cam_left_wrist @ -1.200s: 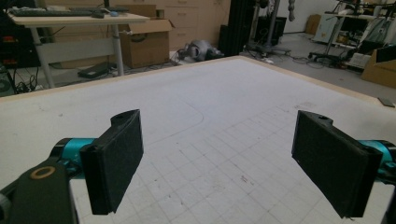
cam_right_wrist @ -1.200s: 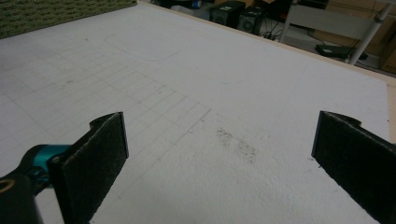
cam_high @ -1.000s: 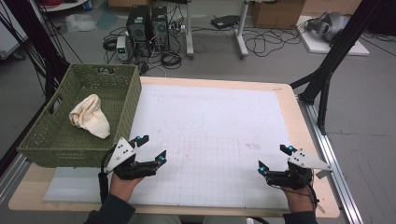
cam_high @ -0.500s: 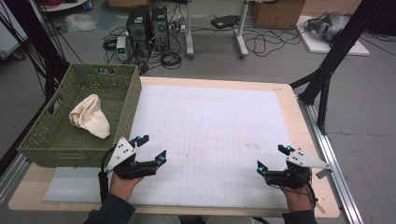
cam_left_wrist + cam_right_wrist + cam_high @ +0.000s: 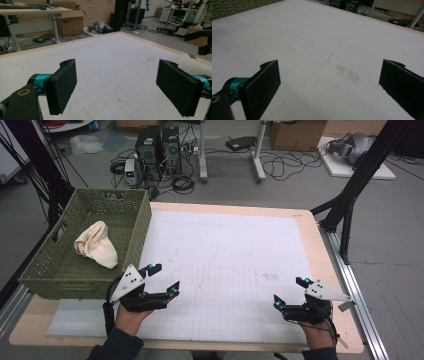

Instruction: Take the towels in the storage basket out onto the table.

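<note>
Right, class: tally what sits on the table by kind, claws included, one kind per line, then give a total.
Green woven basket: 1
Cream cloth, lying in the basket: 1
White gridded mat: 1
Claws, left claw and right claw, both open and empty: 2
Total: 5

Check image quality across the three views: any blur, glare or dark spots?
High view: even light, no glare; the cream cloth in the green basket reads clearly, slightly soft overall. Left gripper view: the left tongs are close and a little soft, the mat grid sharp, the background room soft. Right gripper view: dimmer, the right tongs dark, top left corner in shade.
</note>
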Demonstrator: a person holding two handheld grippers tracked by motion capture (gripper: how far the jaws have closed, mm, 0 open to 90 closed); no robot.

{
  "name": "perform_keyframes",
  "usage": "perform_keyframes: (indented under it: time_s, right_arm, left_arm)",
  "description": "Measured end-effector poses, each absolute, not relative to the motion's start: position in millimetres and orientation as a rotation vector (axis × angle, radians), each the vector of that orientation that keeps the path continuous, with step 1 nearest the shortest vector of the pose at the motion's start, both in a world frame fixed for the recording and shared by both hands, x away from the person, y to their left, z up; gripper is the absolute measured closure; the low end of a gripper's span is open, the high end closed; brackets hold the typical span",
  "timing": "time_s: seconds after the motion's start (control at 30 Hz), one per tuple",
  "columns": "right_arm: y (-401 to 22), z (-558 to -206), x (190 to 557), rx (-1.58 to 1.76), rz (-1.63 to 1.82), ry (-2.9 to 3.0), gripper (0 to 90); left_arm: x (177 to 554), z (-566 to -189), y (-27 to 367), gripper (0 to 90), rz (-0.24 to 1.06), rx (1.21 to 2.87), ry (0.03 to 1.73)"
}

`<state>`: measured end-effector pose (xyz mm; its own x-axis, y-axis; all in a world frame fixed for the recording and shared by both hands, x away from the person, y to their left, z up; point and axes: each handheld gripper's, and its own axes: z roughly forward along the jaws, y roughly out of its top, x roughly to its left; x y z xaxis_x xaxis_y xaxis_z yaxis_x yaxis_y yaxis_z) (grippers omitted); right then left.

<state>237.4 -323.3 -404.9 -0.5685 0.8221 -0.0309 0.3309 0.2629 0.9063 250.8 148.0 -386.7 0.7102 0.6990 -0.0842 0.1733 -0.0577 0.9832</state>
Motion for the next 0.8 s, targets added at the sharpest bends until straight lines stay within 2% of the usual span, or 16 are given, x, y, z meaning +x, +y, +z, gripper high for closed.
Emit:
perform_keyframes:
  time_s: [0.2,0.37,0.8]
  right_arm:
    - [-323,-404,238,1.043,1.291,2.036,2.8]
    - [-322,-404,237,1.045,1.303,2.036,2.8]
    - [-316,-402,238,1.051,1.322,2.038,2.8]
  left_arm:
    - [253,-375,158,17.9,0.486,1.594,0.734]
    - [256,-355,172,18.5,0.535,1.561,0.737]
    - [285,-299,239,18.0,0.646,1.491,0.777]
